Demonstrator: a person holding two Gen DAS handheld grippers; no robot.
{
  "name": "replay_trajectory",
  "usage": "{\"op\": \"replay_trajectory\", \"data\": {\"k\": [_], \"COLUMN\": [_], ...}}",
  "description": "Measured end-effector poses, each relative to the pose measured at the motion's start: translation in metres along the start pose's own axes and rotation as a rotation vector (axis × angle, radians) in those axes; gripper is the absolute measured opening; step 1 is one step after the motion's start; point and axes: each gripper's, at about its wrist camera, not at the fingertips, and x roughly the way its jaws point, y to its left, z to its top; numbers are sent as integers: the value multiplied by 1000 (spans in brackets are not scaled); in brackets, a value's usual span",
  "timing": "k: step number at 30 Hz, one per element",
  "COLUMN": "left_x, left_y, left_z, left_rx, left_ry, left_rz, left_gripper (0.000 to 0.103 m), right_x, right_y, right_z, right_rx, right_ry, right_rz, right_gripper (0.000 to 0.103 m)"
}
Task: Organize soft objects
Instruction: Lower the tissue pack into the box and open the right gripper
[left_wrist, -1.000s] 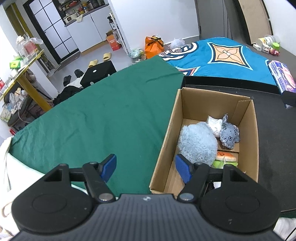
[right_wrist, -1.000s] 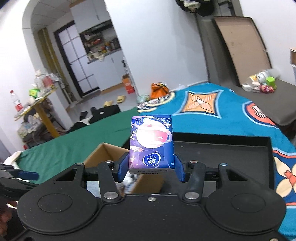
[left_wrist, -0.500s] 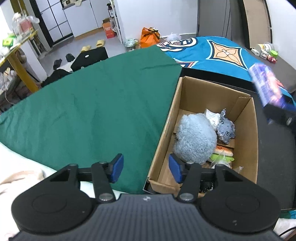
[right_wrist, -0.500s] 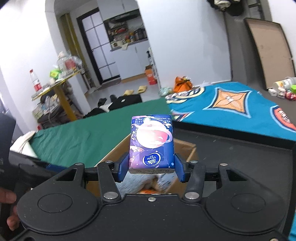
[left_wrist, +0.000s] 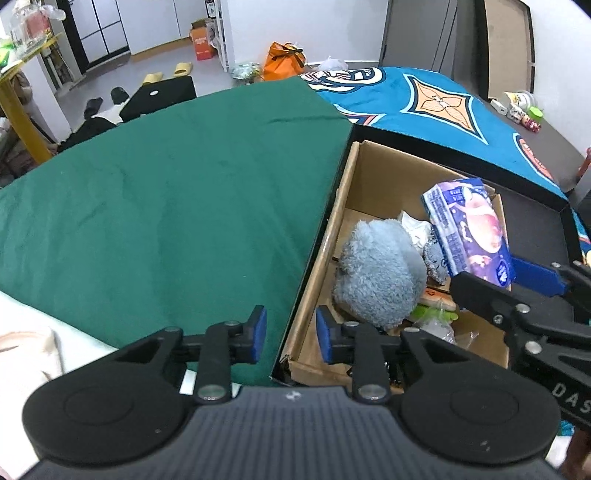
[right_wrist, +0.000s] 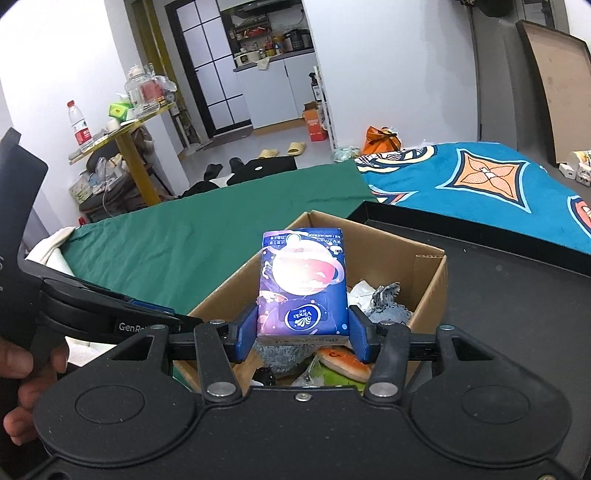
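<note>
Right tool (right_wrist: 302, 334): we grip the purple tissue pack (right_wrist: 303, 284), frame centre, over the brown cardboard box (right_wrist: 430, 273).
Left tool (left_wrist: 290, 334): narrow, closing on nothing, straddling the box's left wall.

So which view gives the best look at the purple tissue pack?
The right wrist view: the tissue pack sits centred and upright between the right gripper pads, its printed front facing the camera. The left wrist view shows it off to the right, tilted over the cardboard box, front and one side visible.

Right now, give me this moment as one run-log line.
right gripper: shut on tissue pack, over cardboard box | left gripper: closing, straddling the box's near left wall, pads not pressing | box: blue plush inside
</note>
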Motion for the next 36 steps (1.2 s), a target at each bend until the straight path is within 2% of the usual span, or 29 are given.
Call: {"op": "replay_trajectory", "data": {"k": [2,5,8,13,18,23,36], "left_x": [2,7,8,8,7,1,-19], "left_y": [2,4,6,12,11,8,-1], "left_z": [1,1,1,-1,-1,-2,-6], "left_rx": [-8,-11,-12,-32,-32,-14,24], "left_ry": [7,28,27,24,18,-8,-26], "left_rz": [-10,-26,-43,-66,-73,-63,-60], "left_gripper": [26,15,11,10,10,10,15], "right_x": [3,6,10,17,10,-4,-51], "right_y": [3,8,15,13,12,12,-28], "right_z": [-2,-4,-6,-8,-10,-9,-20], "right_rx": [6,18,13,77,86,69,263], "right_ry": [2,8,11,66,76,60,-3], "right_rz": [0,15,35,88,112,92,-17], "right_gripper": [50,50,52,55,58,58,58]}}
